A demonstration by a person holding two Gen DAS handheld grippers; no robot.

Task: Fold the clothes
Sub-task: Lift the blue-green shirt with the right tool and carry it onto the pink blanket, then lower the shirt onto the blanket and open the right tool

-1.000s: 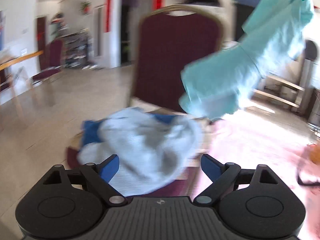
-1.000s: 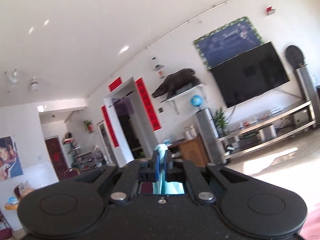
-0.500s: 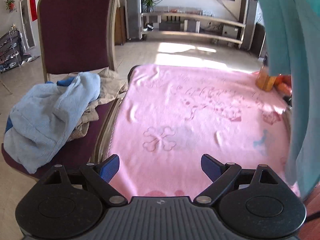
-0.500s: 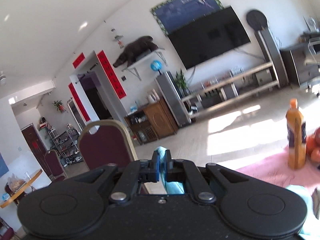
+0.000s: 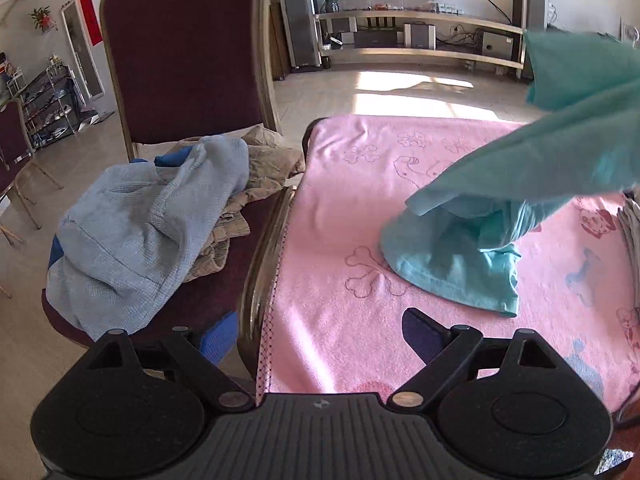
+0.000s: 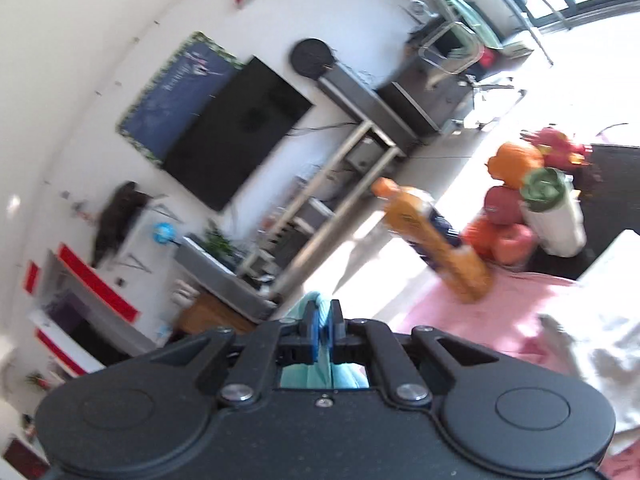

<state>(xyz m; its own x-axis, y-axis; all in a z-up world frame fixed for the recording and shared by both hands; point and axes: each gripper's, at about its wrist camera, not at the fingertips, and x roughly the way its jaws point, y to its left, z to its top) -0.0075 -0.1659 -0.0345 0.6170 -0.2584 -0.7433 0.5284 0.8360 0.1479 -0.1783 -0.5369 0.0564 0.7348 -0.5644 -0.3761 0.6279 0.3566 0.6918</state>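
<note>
Teal garment draped from upper right onto the pink-blanketed bench, right tongs clamped tight on its fabric, left tongs spread wide and empty at lower centre, pale blue clothing heaped on the maroon chair at left.

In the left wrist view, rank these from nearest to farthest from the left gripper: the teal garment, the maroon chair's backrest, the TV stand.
1. Teal garment: on the pink blanket, just ahead and right of the left gripper.
2. Maroon chair's backrest: upper left, behind the clothes pile.
3. TV stand: against the far wall, top centre.
</note>
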